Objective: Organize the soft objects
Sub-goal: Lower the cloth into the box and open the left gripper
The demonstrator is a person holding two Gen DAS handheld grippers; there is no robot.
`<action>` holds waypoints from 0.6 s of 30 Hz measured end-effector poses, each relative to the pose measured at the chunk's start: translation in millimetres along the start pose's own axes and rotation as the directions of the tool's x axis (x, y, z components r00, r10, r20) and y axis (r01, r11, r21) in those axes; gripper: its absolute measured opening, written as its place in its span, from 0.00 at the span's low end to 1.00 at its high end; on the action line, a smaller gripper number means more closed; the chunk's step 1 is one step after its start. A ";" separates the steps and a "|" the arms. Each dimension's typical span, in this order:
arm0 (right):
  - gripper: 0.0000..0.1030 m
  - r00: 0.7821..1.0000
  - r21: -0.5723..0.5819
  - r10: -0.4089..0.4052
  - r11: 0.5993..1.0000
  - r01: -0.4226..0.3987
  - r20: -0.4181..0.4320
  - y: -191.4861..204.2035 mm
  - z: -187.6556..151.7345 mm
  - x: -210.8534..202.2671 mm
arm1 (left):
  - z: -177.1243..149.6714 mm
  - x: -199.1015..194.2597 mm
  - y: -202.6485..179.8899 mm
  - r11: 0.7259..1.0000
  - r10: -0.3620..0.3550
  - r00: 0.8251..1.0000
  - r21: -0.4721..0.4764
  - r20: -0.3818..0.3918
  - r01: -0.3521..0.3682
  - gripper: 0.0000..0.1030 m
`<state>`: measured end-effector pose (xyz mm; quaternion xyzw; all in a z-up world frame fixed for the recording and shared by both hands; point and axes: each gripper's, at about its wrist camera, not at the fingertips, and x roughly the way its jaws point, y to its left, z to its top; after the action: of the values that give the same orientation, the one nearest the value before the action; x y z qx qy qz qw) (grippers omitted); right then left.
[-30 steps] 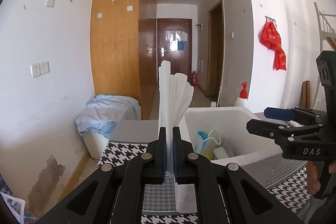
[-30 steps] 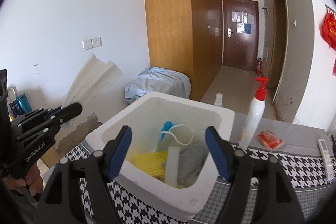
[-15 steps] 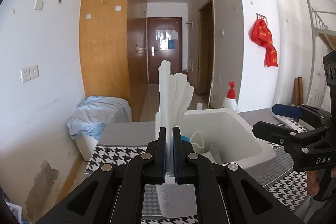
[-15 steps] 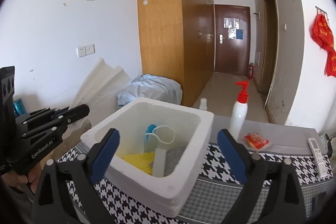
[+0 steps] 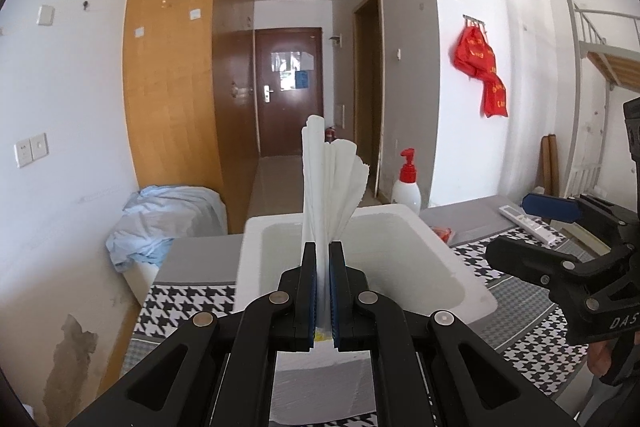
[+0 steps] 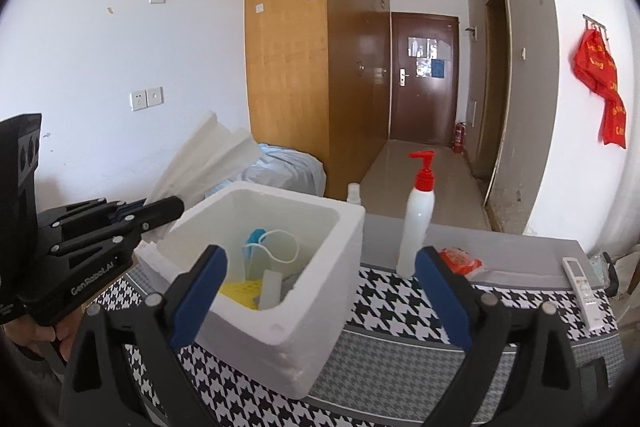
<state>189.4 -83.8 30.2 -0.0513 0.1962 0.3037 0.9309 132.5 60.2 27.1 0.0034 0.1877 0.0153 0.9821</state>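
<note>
My left gripper (image 5: 323, 251) is shut on a folded white cloth (image 5: 330, 183) that stands upright and fans out at its top. It holds the cloth just above the near left rim of the white foam box (image 5: 460, 267). In the right wrist view the left gripper (image 6: 158, 209) and the white cloth (image 6: 208, 155) are at the box's left side. The foam box (image 6: 320, 291) holds a blue face mask (image 6: 262, 247), a yellow net piece (image 6: 238, 291) and a white block (image 6: 270, 287). My right gripper (image 6: 320, 291) is open and empty in front of the box.
A white pump bottle with a red top (image 6: 418, 219) stands right of the box. An orange packet (image 6: 460, 261) and a white remote (image 6: 582, 285) lie further right on the houndstooth cloth (image 6: 400, 311). A pale blue bundle (image 5: 168, 219) sits beyond the table's left end.
My left gripper has carried the white cloth rightward, from beside the foam box to over its near left rim. My right gripper has drawn back from the box and opened wider.
</note>
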 end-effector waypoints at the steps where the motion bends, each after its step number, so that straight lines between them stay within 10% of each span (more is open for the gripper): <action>1: 0.94 1.000 0.002 -0.004 1.000 0.004 0.001 -1.7 -0.6 -1.2 | 0.2 0.6 -1.0 1.000 -0.005 1.000 0.003 -0.002 0.005 0.05; 18: 0.94 1.000 0.050 -0.021 0.999 0.020 0.012 -20.8 -10.1 -10.5 | -1.6 21.6 -7.8 0.999 -0.042 0.997 0.019 -0.059 0.043 0.14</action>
<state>190.4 -108.5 24.6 -0.0283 0.1976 0.2895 0.9361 152.2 53.1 17.5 0.0087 0.2167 -0.0073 0.9762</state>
